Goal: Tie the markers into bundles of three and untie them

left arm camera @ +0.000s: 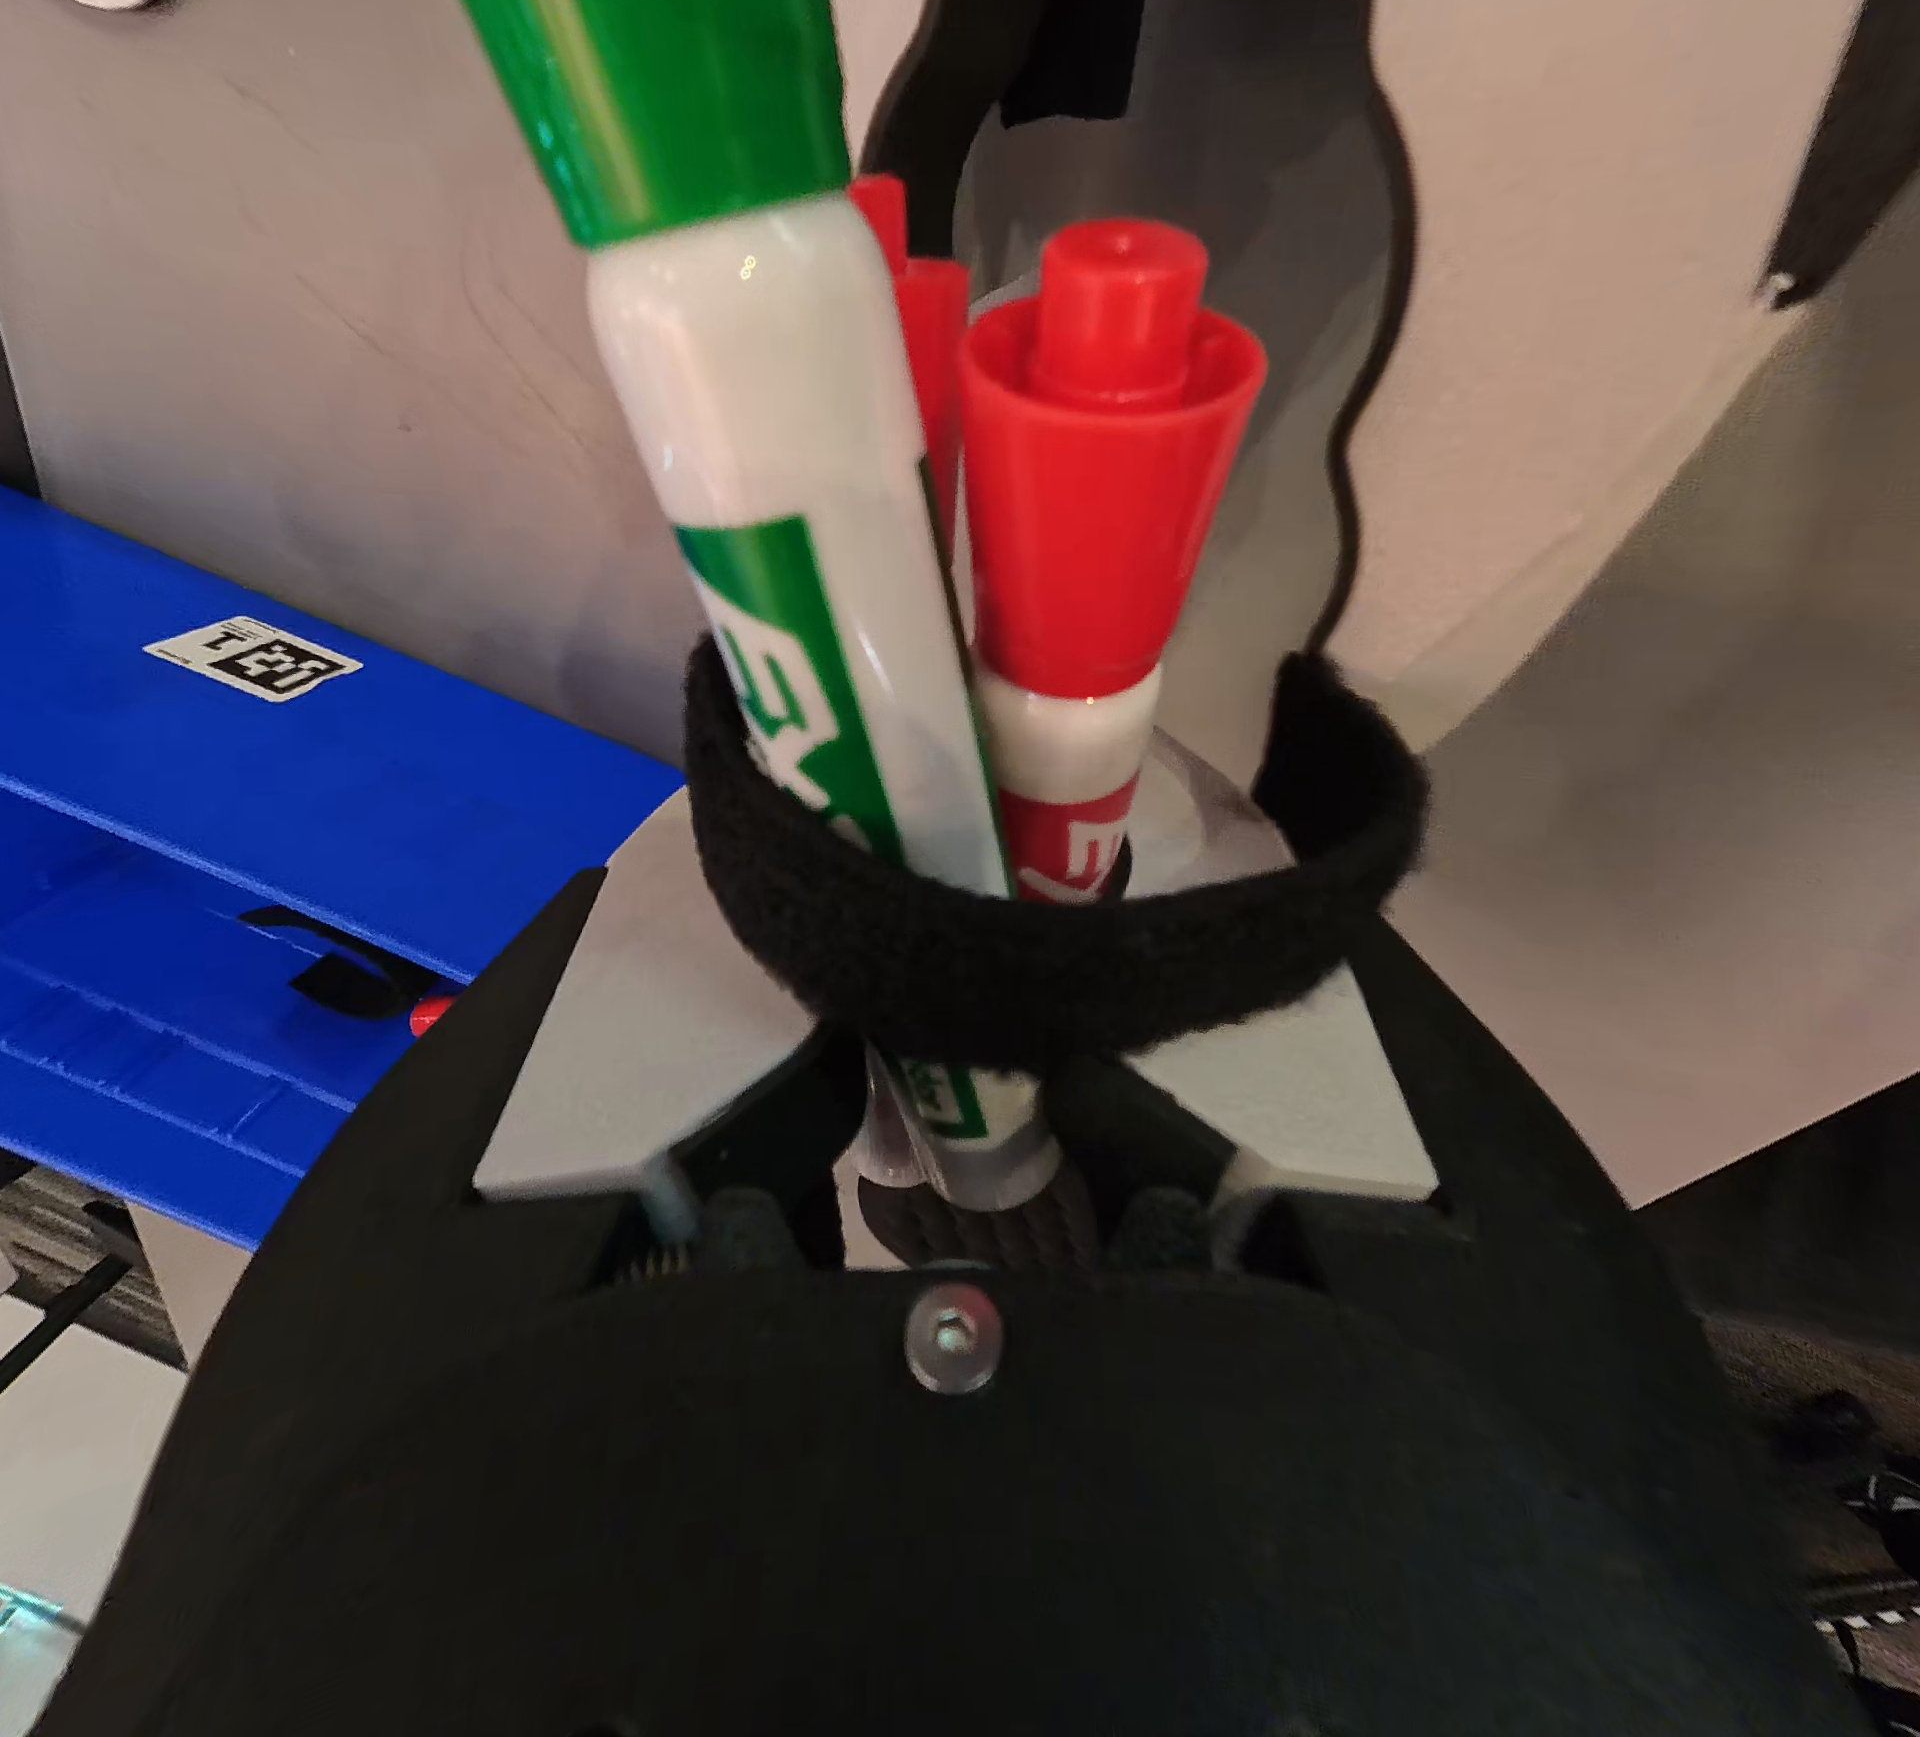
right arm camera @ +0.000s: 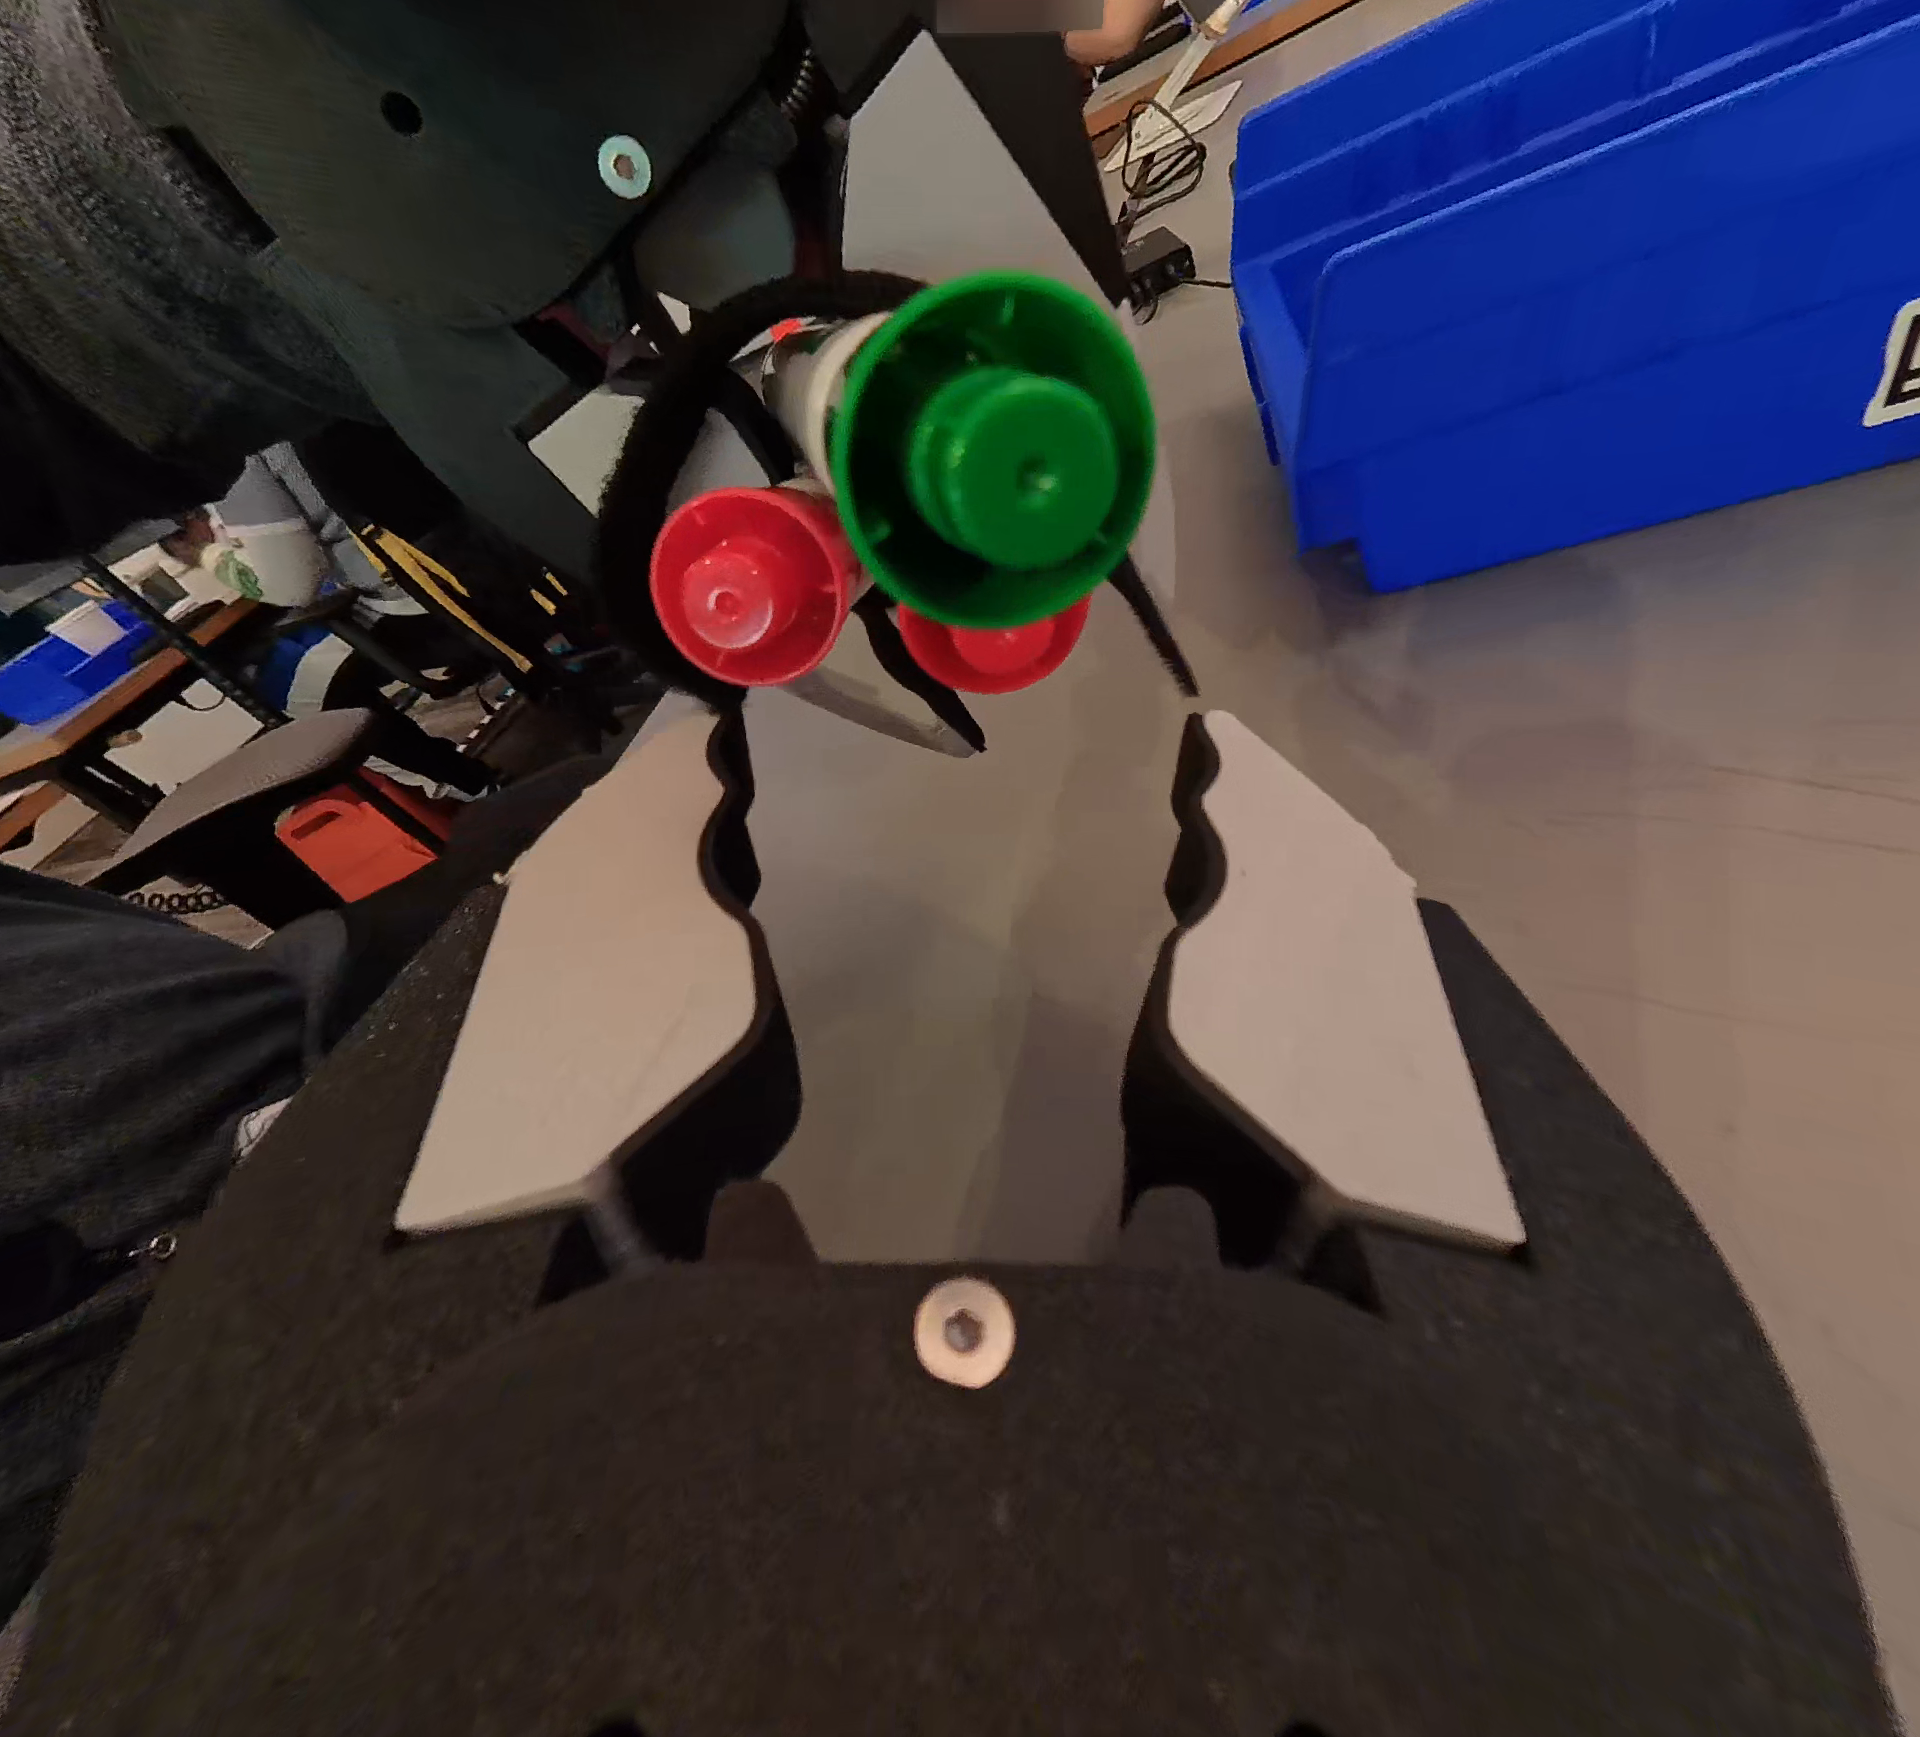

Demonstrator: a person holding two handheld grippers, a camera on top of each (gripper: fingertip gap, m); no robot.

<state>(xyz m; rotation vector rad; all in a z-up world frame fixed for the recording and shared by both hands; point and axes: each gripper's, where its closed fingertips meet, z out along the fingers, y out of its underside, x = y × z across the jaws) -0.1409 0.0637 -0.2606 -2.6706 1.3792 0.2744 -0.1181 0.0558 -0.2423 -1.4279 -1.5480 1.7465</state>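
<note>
Markers fill both our views: one green dry-erase marker (left arm camera: 769, 461) and two red ones, bunched together with their capped ends pointing away from our left gripper (left arm camera: 961, 1157). From the left wrist view we see the left jaws clamped on the rear ends of the barrels, deep between the fingers. A black hook-and-loop strap (left arm camera: 1039, 939) circles the barrels just ahead of the grip; it sits loose, with open space between it and the markers on the right side, and one end (left arm camera: 1314, 721) stands free. The nearer red marker (left arm camera: 1101, 503) lies right beside the green one, touching it, while the second red marker (left arm camera: 920, 305) is mostly hidden behind them.

From the right wrist view we look at the caps end-on: the green cap (right arm camera: 997, 451) in the middle, a red cap (right arm camera: 743, 586) to its left and another red cap (right arm camera: 992, 648) just below. Our right gripper (right arm camera: 961, 752) has its jaws apart, holding nothing, with the tips just short of the caps. The bundle is held above the grey table (right arm camera: 1558, 804). A blue plastic bin (right arm camera: 1558, 316) stands on the table to the right.
</note>
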